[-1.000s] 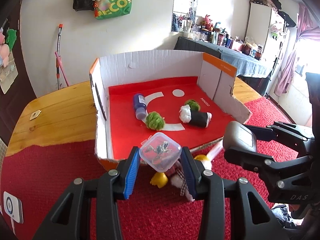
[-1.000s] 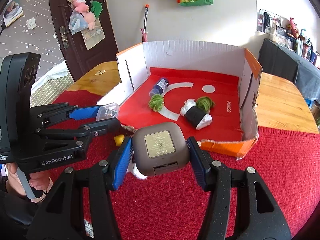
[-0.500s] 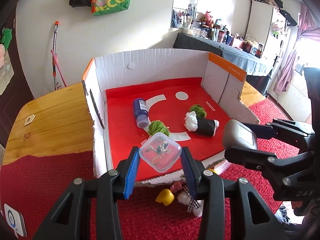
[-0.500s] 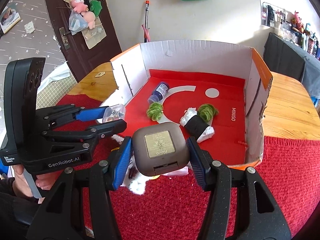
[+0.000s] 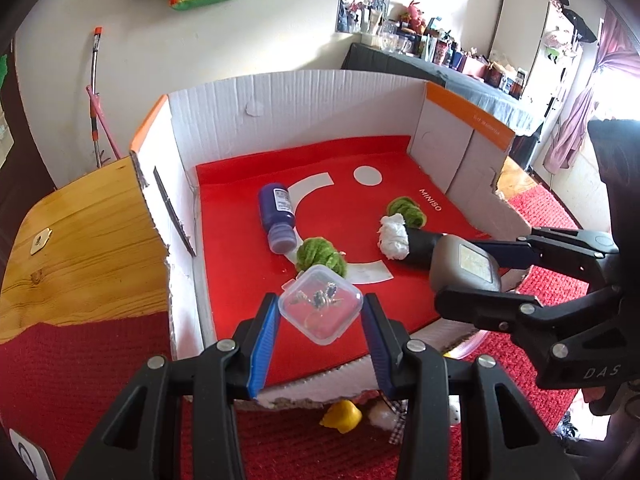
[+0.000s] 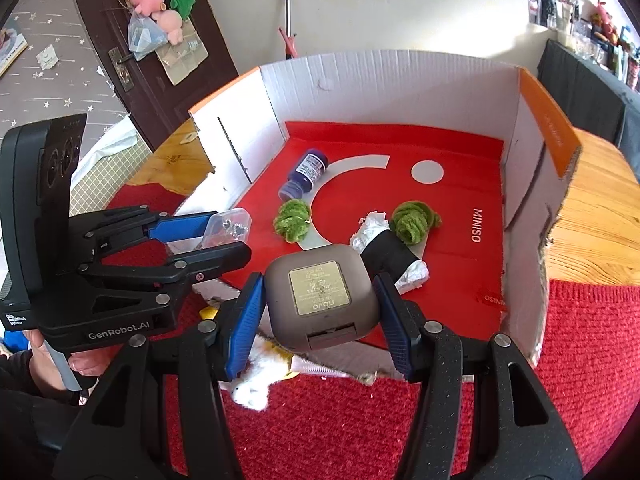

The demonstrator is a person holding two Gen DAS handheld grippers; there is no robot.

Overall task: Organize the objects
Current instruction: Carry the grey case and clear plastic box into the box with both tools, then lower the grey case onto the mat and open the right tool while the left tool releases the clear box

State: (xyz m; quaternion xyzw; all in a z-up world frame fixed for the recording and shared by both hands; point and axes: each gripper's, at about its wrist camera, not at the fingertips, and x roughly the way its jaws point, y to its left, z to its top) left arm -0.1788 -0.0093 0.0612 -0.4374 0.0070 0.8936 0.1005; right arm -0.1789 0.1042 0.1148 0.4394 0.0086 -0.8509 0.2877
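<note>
My left gripper (image 5: 320,312) is shut on a small clear plastic box (image 5: 321,309) with little trinkets inside, held over the front edge of the cardboard box (image 5: 304,108). My right gripper (image 6: 320,300) is shut on a grey rounded-square case (image 6: 322,294), also above the box's front edge. The case shows in the left wrist view (image 5: 466,264), the clear box in the right wrist view (image 6: 226,226). On the red floor lie a blue bottle (image 5: 277,212), two green pom-poms (image 5: 322,254) (image 5: 408,211) and a black-and-white sushi plush (image 5: 408,236).
The box stands on a wooden table (image 5: 80,240) partly covered by red cloth (image 6: 600,380). In front of the box lie a yellow toy (image 5: 342,418) and a white plush (image 6: 256,380). The box walls stand tall on three sides.
Both grippers have moved forward and up with their loads, from in front of the box to over its front edge. The box's contents have not moved.
</note>
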